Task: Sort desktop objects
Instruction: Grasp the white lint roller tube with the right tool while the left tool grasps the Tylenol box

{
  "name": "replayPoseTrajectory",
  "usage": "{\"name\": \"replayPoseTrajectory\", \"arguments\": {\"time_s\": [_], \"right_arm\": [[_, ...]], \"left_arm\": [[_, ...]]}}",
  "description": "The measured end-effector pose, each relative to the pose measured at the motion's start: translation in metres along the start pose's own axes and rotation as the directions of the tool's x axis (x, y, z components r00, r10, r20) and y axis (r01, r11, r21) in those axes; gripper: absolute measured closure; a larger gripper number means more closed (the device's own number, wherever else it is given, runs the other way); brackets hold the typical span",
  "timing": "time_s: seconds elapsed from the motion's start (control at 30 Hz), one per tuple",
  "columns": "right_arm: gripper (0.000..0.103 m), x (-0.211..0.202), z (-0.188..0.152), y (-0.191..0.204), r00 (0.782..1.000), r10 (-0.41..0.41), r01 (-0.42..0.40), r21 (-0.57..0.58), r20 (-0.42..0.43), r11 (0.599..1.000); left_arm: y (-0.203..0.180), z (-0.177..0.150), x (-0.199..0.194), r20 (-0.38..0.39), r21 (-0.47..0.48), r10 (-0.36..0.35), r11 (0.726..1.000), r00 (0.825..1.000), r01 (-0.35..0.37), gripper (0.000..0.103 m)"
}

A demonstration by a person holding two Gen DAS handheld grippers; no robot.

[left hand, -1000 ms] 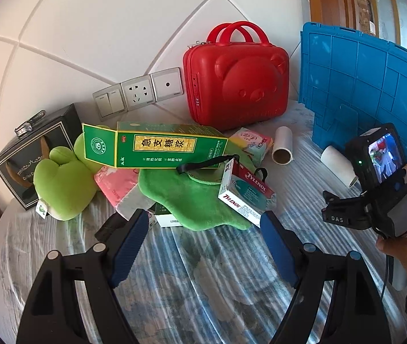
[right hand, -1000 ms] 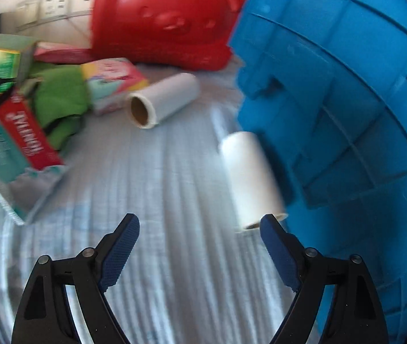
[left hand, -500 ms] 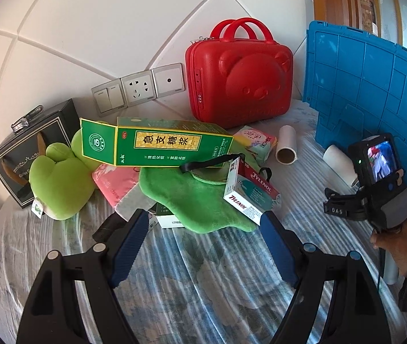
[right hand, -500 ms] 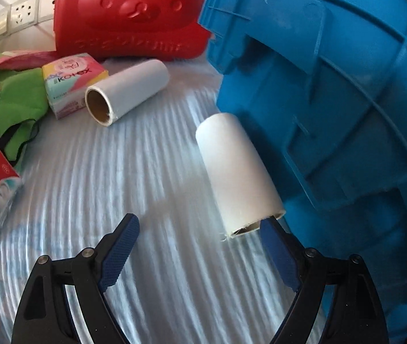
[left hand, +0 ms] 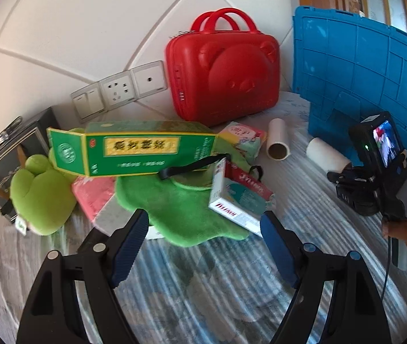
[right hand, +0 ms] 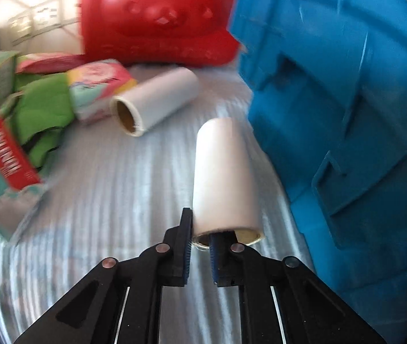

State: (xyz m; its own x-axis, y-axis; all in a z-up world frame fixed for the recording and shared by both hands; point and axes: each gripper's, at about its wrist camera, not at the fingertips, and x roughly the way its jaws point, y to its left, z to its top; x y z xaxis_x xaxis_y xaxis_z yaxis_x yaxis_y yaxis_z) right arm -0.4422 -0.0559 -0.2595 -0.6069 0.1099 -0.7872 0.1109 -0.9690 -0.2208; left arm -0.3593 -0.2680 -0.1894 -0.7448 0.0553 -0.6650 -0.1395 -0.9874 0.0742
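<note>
The right gripper point(right hand: 200, 246) jaws pinch the wall of a white paper roll point(right hand: 222, 175) lying beside the blue crate point(right hand: 346, 91); the left gripper point(left hand: 203, 238) jaws gape wide over the green plush point(left hand: 180, 209).

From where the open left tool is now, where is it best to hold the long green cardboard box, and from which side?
Grip the long green cardboard box across its narrow width near the middle, coming from above and the front. It lies level on top of the pile, and its length looks wider than the left tool opens. A black strap crosses its right part, so probably stay left of that.
</note>
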Motion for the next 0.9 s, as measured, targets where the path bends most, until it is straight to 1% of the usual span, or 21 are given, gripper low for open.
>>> {"name": "replayPoseTrajectory", "arguments": {"time_s": [0.03,0.1,0.13,0.23,0.3,0.33,0.37,0.4,0.47,0.5,0.6,0.63,0.67,0.73,0.77,0.9], "right_arm": [[0.095,-0.012,-0.003,0.004,1.0,0.015,-0.015,-0.023,0.015,1.0],[0.096,-0.027,-0.007,0.007,0.999,0.048,-0.048,-0.033,0.023,0.998],[0.096,-0.035,-0.01,0.008,0.998,0.062,-0.061,-0.038,0.028,0.997],[0.097,-0.059,-0.019,0.009,0.994,0.106,-0.104,-0.045,0.029,0.994],[0.097,-0.069,-0.023,0.01,0.994,0.108,-0.106,-0.056,0.033,0.993],[0.097,-0.059,-0.018,0.009,0.993,0.111,-0.109,-0.057,0.031,0.992],[0.097,-0.062,-0.019,0.008,0.993,0.116,-0.115,-0.052,0.027,0.992],[0.097,-0.055,-0.017,0.005,0.993,0.117,-0.116,-0.051,0.027,0.992],[0.097,-0.065,-0.024,0.001,0.993,0.113,-0.111,-0.053,0.026,0.992],[0.097,-0.054,-0.029,0.006,0.993,0.113,-0.112,-0.051,0.027,0.992],[0.097,-0.042,-0.029,0.009,0.993,0.114,-0.113,-0.053,0.029,0.992],[0.097,-0.04,-0.028,0.009,0.993,0.115,-0.113,-0.054,0.031,0.992],[0.097,-0.04,-0.028,0.009,0.993,0.115,-0.113,-0.056,0.032,0.992],[0.097,-0.037,-0.028,0.012,0.993,0.114,-0.112,-0.06,0.032,0.992],[0.097,-0.036,-0.028,0.012,0.993,0.115,-0.113,-0.059,0.031,0.992],[0.097,-0.037,-0.029,0.012,0.992,0.12,-0.119,-0.046,0.031,0.992]], "left_arm": [[-0.002,0.001,0.003,0.001,0.007,-0.019,1.0,1.0,0.019,0.023],[-0.009,0.004,0.013,-0.008,0.031,-0.063,0.998,0.998,0.063,0.023],[-0.013,0.005,0.019,-0.015,0.046,-0.105,0.993,0.994,0.105,0.023],[-0.023,0.004,0.034,-0.028,0.101,-0.154,0.983,0.988,0.156,0.023],[-0.025,0.005,0.044,-0.036,0.125,-0.164,0.978,0.986,0.167,0.023],[-0.024,0.006,0.052,-0.045,0.13,-0.167,0.977,0.985,0.172,0.023],[-0.021,0.007,0.06,-0.054,0.119,-0.162,0.979,0.985,0.167,0.023],[-0.019,0.007,0.066,-0.064,0.105,-0.161,0.98,0.985,0.167,0.023],[-0.011,0.006,0.084,-0.115,0.049,-0.174,0.982,0.978,0.18,0.023],[-0.009,0.004,0.09,-0.124,0.024,-0.178,0.983,0.976,0.183,0.023],[-0.017,0.005,0.091,-0.099,0.028,-0.171,0.984,0.98,0.175,0.024],[-0.019,0.007,0.09,-0.094,0.028,-0.174,0.984,0.98,0.178,0.034],[-0.022,0.009,0.087,-0.084,0.024,-0.185,0.982,0.979,0.187,0.047],[-0.026,0.009,0.081,-0.073,0.022,-0.235,0.971,0.969,0.237,0.06],[-0.029,0.008,0.08,-0.074,0.033,-0.246,0.968,0.966,0.249,0.06],[-0.044,0.01,0.078,-0.073,0.072,-0.245,0.966,0.967,0.25,0.06]]}}
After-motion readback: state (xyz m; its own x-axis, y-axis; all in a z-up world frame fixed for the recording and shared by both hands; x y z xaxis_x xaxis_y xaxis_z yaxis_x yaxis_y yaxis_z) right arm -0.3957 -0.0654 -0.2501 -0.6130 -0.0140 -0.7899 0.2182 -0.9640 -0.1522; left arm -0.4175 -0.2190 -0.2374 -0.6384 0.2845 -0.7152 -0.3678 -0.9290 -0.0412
